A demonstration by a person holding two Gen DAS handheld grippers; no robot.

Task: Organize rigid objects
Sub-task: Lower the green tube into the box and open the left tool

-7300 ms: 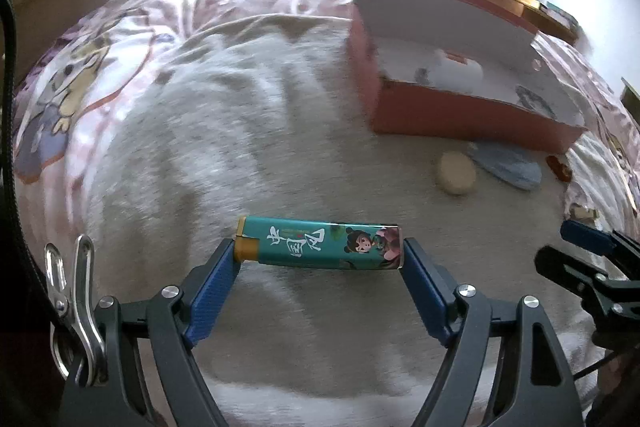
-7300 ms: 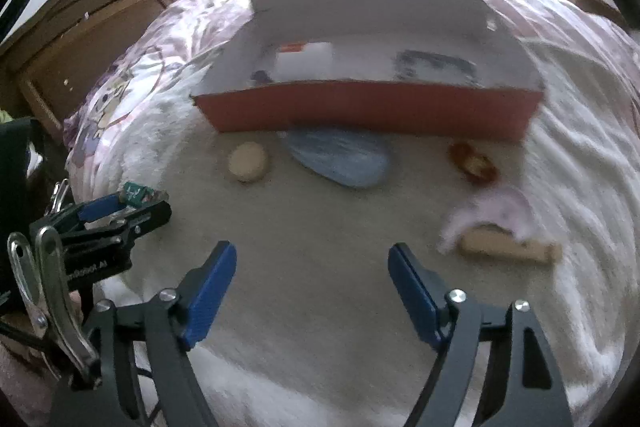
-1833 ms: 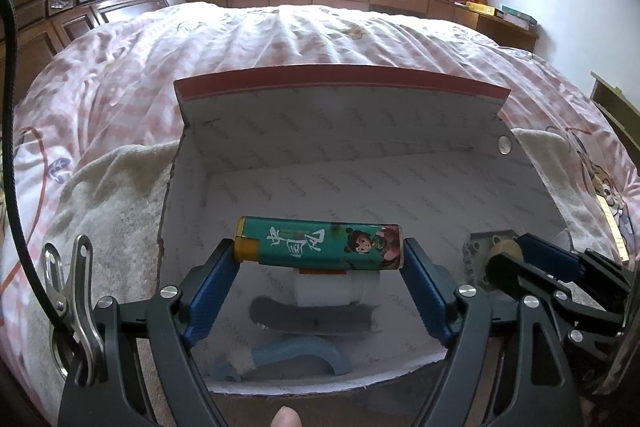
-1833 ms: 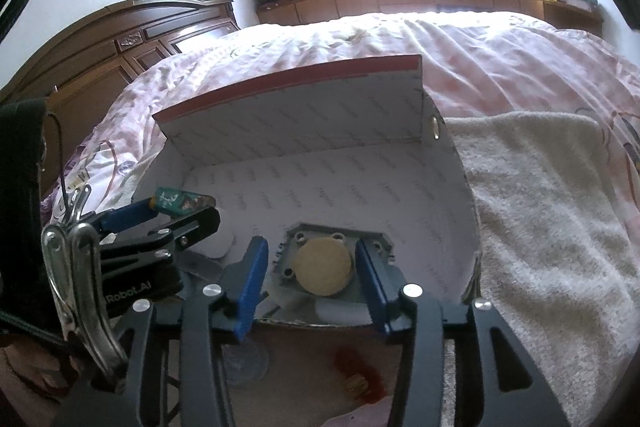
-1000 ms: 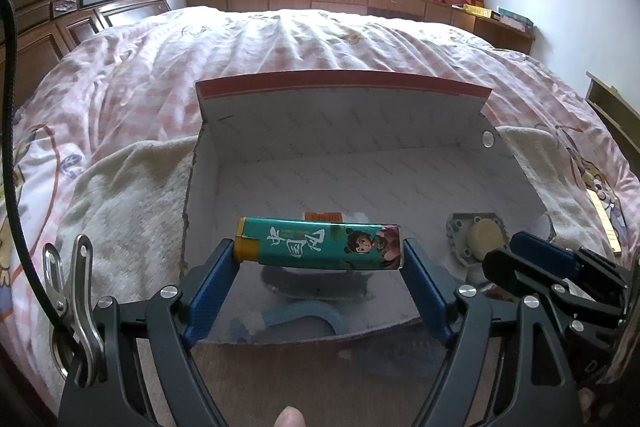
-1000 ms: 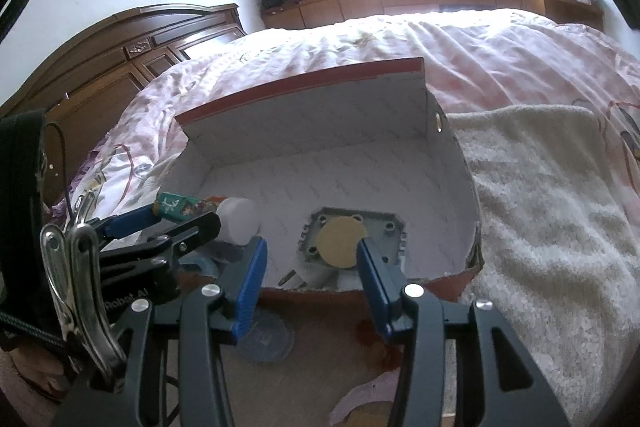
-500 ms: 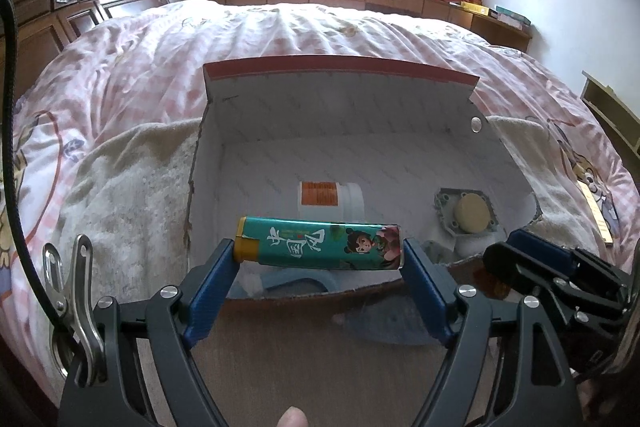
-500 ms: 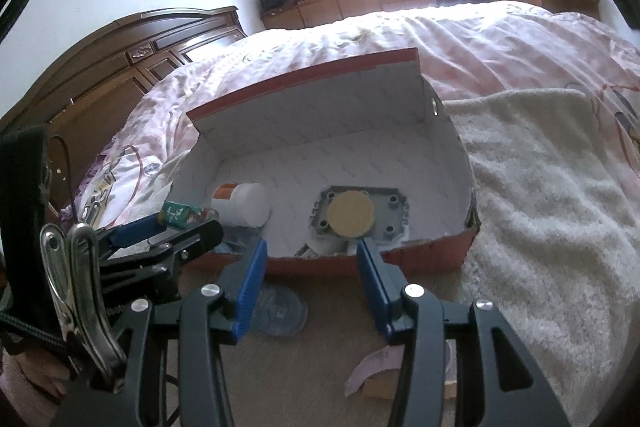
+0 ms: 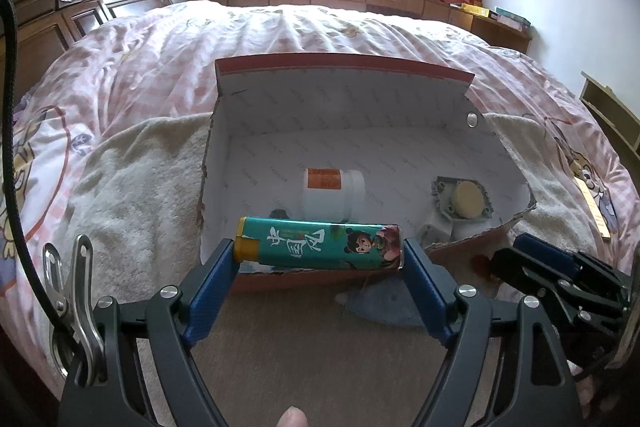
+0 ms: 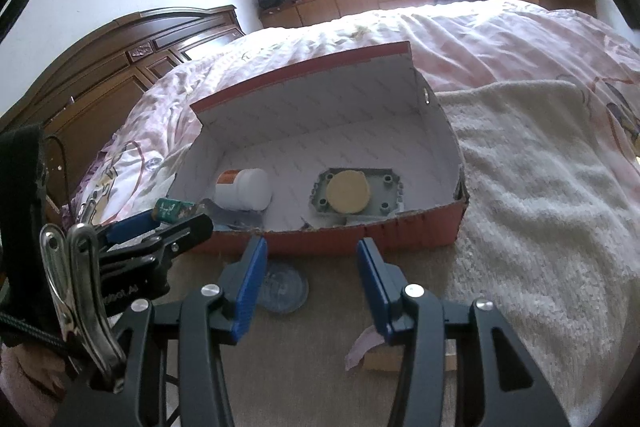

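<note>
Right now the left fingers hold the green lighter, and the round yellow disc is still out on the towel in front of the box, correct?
Not quite. The left fingers do hold the green lighter, but the round yellow disc lies inside the box, as the right wrist view shows.

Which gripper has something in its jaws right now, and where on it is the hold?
The left gripper clamps the teal printed lighter crosswise by its two ends. The right gripper holds nothing.

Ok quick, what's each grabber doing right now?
Left gripper: closed on the green lighter, gripping it end to end.
Right gripper: open, nothing between its jaws.
</note>
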